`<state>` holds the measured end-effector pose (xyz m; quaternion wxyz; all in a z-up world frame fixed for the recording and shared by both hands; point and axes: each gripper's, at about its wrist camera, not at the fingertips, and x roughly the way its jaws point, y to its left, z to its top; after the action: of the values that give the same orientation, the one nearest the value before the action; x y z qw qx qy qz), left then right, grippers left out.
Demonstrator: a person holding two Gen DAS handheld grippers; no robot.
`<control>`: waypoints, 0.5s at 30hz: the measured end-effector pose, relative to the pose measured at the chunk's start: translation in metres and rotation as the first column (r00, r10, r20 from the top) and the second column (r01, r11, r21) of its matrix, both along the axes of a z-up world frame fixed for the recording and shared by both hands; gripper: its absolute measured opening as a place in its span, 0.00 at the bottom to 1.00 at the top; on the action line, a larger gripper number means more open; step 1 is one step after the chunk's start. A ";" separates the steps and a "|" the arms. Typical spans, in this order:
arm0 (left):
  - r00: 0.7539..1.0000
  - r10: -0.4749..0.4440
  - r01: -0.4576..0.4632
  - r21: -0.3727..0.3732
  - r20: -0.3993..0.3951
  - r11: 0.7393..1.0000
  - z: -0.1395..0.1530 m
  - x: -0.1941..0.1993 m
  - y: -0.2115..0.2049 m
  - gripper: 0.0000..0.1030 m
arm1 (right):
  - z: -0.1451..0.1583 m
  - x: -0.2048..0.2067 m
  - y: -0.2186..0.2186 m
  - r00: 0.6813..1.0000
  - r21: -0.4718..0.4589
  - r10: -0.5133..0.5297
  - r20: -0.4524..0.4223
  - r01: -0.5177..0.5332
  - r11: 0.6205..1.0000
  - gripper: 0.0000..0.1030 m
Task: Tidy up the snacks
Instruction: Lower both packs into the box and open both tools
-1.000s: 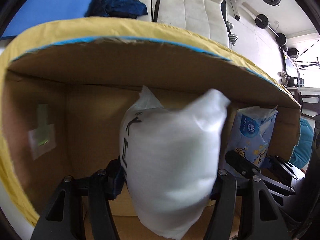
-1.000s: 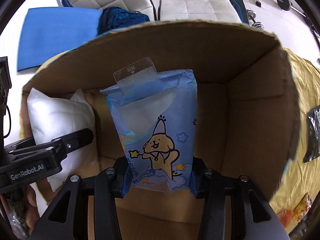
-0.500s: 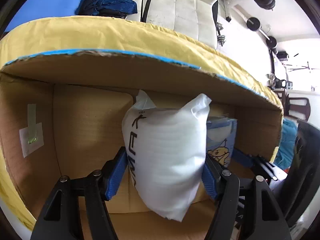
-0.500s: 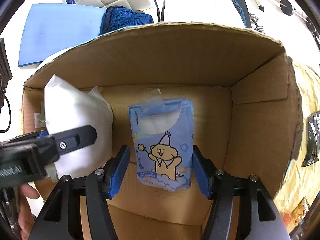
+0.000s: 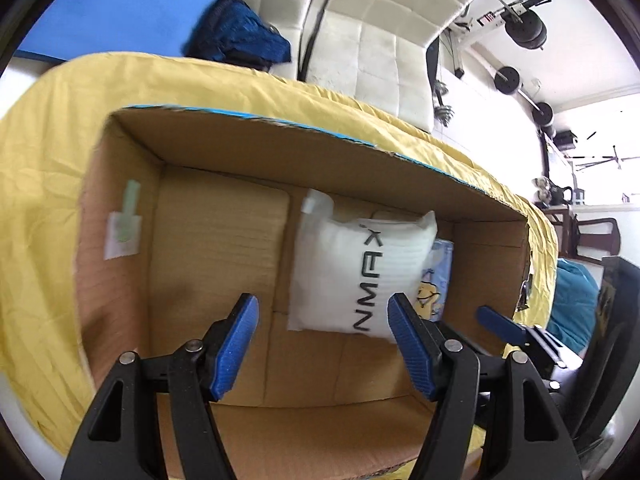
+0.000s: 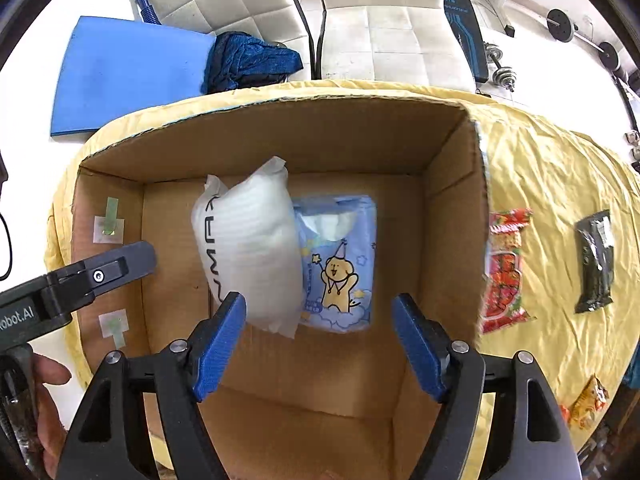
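Observation:
An open cardboard box (image 6: 360,140) stands on a yellow cloth. On its floor lie a white puffy bag (image 6: 250,252) with black letters and a blue packet (image 6: 340,264) with a cartoon dog, side by side and touching. The white bag (image 5: 356,272) partly covers the blue packet (image 5: 438,276) in the left wrist view. My left gripper (image 5: 324,344) hangs open above the box, nothing between its fingers. My right gripper (image 6: 320,344) is open too, above the near part of the box. The left gripper's finger (image 6: 104,268) shows at the left of the right wrist view.
On the yellow cloth (image 6: 560,184) right of the box lie a red snack packet (image 6: 504,268), a black packet (image 6: 596,256) and a small orange packet (image 6: 588,400). White chairs (image 6: 384,32), a blue mat (image 6: 128,72) and dumbbells (image 6: 504,72) stand behind the table.
Both grippers opened and let go: the white bag and the blue packet dropped onto the box floor. Both grippers have pulled back and up from the box.

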<state>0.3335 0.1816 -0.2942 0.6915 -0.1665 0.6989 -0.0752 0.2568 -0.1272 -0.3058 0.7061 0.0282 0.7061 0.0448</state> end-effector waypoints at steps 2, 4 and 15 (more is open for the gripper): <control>1.000 0.004 -0.004 0.023 0.015 1.000 0.004 -0.011 0.003 0.64 | 0.006 -0.006 -0.003 1.000 -0.021 0.003 0.013 -0.002 1.000 0.76; 0.999 0.010 -0.012 0.053 0.034 0.999 0.009 -0.021 0.005 0.64 | 0.012 -0.013 -0.006 1.000 -0.051 0.007 0.028 -0.006 0.999 0.80; 0.976 -0.054 0.003 0.235 0.211 0.972 0.049 -0.068 0.000 0.97 | 0.043 -0.050 -0.003 0.993 -0.128 0.019 0.117 -0.004 0.992 1.00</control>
<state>0.2655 0.1820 -0.2454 0.7768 -0.0648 0.6260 -0.0199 0.2065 -0.1306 -0.2630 0.7469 -0.0237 0.6645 0.0056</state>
